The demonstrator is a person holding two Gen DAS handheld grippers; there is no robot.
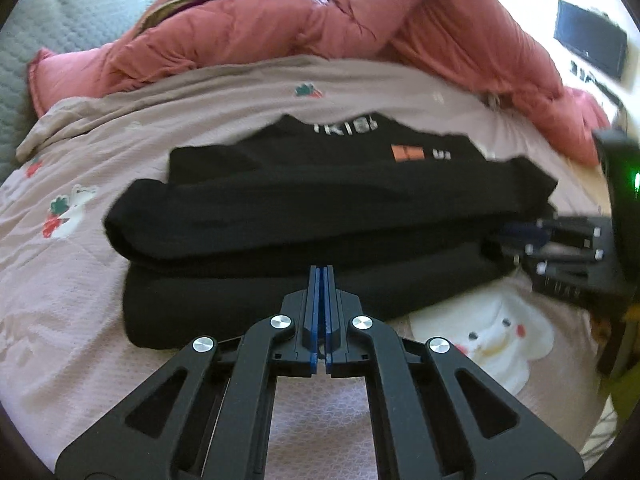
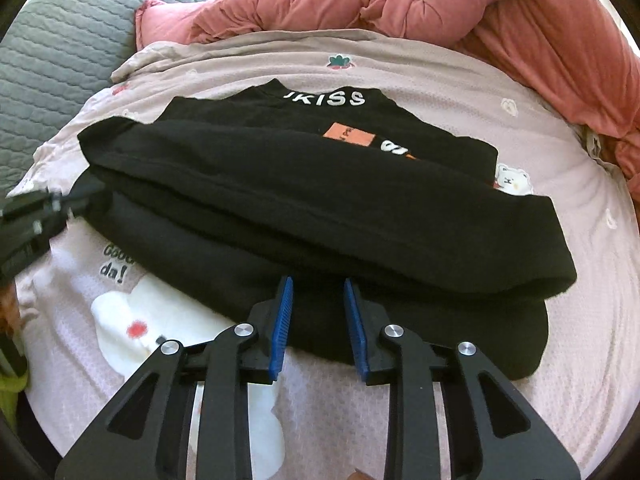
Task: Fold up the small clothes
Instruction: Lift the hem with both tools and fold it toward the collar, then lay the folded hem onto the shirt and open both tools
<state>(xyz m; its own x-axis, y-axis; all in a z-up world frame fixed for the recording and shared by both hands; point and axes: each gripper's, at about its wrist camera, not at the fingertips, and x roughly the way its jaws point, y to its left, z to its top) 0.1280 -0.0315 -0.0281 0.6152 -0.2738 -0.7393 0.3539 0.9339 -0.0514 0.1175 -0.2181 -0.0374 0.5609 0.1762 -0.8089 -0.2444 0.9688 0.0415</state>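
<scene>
A black sweatshirt (image 1: pixel 320 200) (image 2: pixel 320 200) with white lettering and an orange patch lies folded flat on the bed, sleeves laid across its body. My left gripper (image 1: pixel 320 270) is shut over the near hem, blue pads together with no cloth showing between them. In the right wrist view the left gripper (image 2: pixel 86 194) sits at the garment's left edge. My right gripper (image 2: pixel 317 282) straddles the near hem, its pads a narrow gap apart and black cloth filling that gap. Seen from the left wrist, the right gripper (image 1: pixel 508 236) is blurred at the garment's right edge.
The garment rests on a pale pink bed cover (image 1: pixel 80 280) (image 2: pixel 560 160) with cartoon prints. A bunched red-pink quilt (image 1: pixel 280 32) (image 2: pixel 360 0) lies along the far side. A grey quilted cover (image 1: pixel 60 20) (image 2: pixel 60 40) lies at the far left, and a black screen (image 1: pixel 588 40) at the far right.
</scene>
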